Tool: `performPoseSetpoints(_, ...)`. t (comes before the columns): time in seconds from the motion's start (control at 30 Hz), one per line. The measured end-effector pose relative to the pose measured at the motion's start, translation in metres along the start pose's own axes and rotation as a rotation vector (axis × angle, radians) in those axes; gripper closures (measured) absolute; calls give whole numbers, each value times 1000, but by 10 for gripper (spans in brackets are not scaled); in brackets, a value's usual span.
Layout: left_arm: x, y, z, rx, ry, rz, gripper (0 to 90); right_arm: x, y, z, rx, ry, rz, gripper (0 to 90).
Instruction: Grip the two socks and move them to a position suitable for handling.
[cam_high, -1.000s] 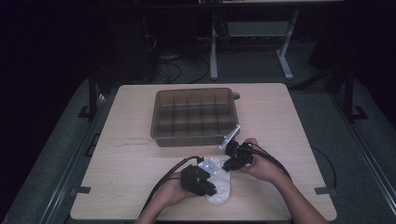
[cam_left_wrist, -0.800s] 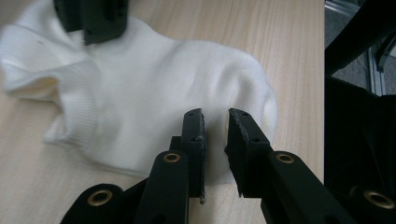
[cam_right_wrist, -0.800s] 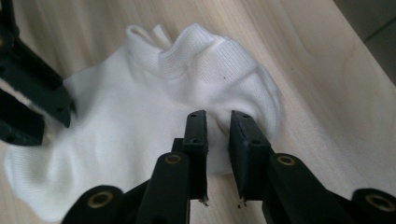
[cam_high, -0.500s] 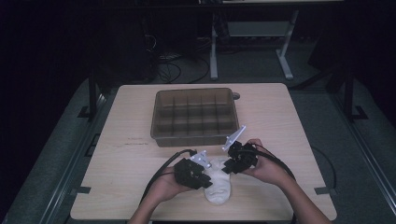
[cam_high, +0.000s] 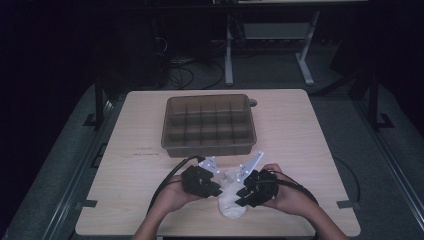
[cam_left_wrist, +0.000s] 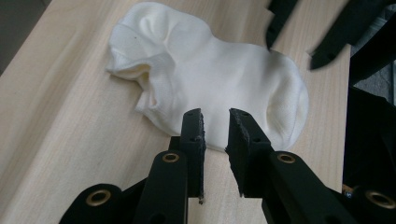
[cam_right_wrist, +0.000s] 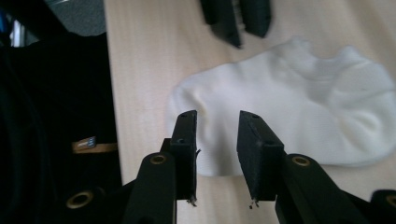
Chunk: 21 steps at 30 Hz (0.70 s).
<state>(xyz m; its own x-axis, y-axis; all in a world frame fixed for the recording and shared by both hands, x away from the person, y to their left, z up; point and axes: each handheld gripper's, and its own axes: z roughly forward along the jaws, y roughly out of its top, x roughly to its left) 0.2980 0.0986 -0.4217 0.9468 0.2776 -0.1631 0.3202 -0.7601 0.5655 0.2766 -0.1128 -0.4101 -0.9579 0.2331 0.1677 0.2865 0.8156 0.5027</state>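
A small white knitted ankle sock (cam_high: 231, 196) lies flat on the pale wooden table (cam_high: 310, 135), at the near edge, between the two hands. Behind it, well apart, stands a brown translucent plastic organiser box with a grid of compartments (cam_high: 208, 125).

Left gripper (cam_high: 201, 181): in the left gripper view (cam_left_wrist: 215, 122) its two black jaws stand a little apart, a narrow gap between the pads, nothing pinched. The sock (cam_left_wrist: 210, 79) lies just past the tips, one edge running beneath them; whether the tips touch the cloth cannot be told. The crumpled cuff end sits farther off, to the upper left of that view.

Right gripper (cam_high: 254, 189): in the right gripper view (cam_right_wrist: 218, 123) the jaws have just been opening and now stand apart with a clear gap. The sock (cam_right_wrist: 299, 121) lies under and beyond the gap, its rounded end between the jaw tips, but the pads do not press on it.

The two grippers face each other across the sock, each one's tips showing at the top of the other's view.
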Motion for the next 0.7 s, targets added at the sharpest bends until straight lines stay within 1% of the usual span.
performPoseSetpoints(0.07, 1, 0, -2, -2, 7, -1, 757, 5, 1, 2, 6, 10, -16, 675)
performPoseSetpoints(0.1, 1, 0, -3, -11, 5, -6, 756, 8, 2, 4, 8, 16, -28, 675)
performPoseSetpoints(0.2, 2, -1, -5, -8, 7, -10, 757, 14, 4, 9, 18, 29, -57, 674)
performPoseSetpoints(0.27, 2, -2, -6, -7, 8, -10, 756, 16, 5, 13, 16, 39, -71, 663)
performPoseSetpoints(0.43, 3, -4, -8, -14, 13, -24, 744, 19, 8, 26, 59, 37, -88, 663)
performPoseSetpoints(0.5, 4, -4, -9, -13, 9, -26, 744, 19, 8, 29, 64, 38, -93, 662)
performPoseSetpoints(0.53, 4, -5, -9, -11, 10, -24, 744, 19, 7, 32, 67, 37, -96, 648)
performPoseSetpoints(0.7, 6, -5, -9, -11, 10, -28, 740, 20, 2, 42, 68, 11, -123, 633)
